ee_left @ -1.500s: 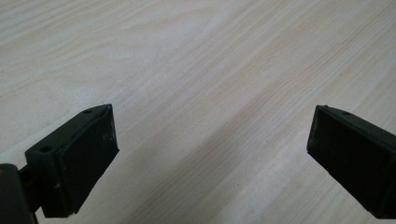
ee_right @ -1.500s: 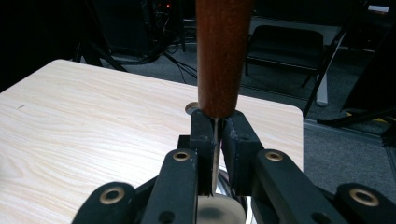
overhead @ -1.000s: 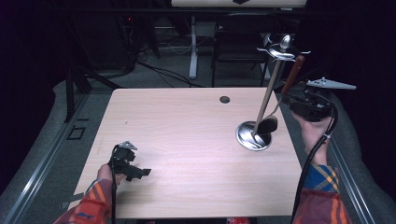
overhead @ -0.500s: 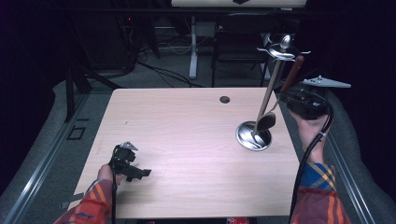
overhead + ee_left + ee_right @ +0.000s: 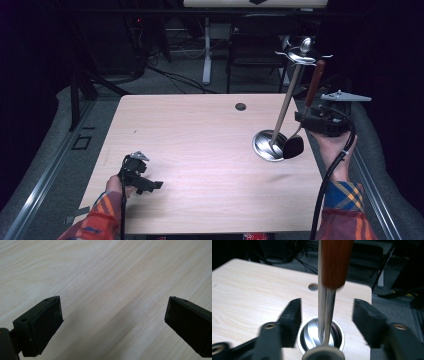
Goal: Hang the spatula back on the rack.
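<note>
A metal stand (image 5: 286, 105) with a round shiny base (image 5: 263, 146) rises at the table's right. From its hooked top hangs a utensil with a red-brown wooden handle (image 5: 315, 82) and a black head (image 5: 293, 146) down by the base. My right gripper (image 5: 306, 120) is level with the thin shaft; its jaws have just been opening. In the right gripper view the handle (image 5: 335, 262) and shaft stand between the parted jaws (image 5: 327, 315) without touching either pad. My left gripper (image 5: 150, 185) rests low at the front left, open over bare wood (image 5: 112, 322).
The light wooden table (image 5: 200, 150) has a small round hole (image 5: 240, 106) near its far edge. A dark chair (image 5: 255, 45) and cables stand on the floor behind. The stand sits close to the table's right edge.
The right gripper's jaws have parted from the utensil's shaft. The black head now hangs a little lower, beside the base. The left gripper has stayed put.
</note>
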`<state>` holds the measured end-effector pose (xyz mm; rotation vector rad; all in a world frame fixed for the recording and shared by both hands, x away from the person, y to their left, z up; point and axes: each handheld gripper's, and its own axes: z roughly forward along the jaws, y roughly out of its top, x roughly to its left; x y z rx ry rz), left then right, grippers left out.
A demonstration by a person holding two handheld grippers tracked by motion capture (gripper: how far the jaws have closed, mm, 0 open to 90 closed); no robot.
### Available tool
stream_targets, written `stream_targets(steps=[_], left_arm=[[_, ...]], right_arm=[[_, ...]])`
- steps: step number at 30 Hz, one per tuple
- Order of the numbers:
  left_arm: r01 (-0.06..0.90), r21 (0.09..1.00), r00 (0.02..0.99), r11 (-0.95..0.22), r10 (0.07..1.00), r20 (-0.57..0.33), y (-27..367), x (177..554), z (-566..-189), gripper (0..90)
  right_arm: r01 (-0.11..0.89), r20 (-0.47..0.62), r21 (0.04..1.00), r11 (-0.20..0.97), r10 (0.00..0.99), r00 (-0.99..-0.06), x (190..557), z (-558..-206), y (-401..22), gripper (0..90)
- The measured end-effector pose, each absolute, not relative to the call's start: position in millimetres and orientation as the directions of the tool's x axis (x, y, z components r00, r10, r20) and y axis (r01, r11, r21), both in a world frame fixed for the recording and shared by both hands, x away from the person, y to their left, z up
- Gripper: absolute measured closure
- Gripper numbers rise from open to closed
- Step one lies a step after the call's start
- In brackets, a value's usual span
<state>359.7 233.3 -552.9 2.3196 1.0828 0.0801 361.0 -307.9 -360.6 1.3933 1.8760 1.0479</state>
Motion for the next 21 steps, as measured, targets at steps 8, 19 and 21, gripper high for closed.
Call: stream_targets(steps=[8,19,21], left_arm=[[0.682,0.523,0.675,-0.511,0.716,-0.18,232,360,-553,1.3],[0.682,0.519,0.678,-0.515,0.712,-0.184,230,361,-554,1.3],[0.681,0.517,0.68,-0.519,0.71,-0.182,230,361,-554,1.3]], right_arm=[[0.577,0.005,0.794,0.19,0.948,-0.319,354,-385,-305,20.1],[0.637,0.0,0.722,0.271,0.92,-0.392,343,-416,-289,15.2],[0.646,-0.008,0.705,0.292,0.915,-0.404,339,-421,-284,14.6]])
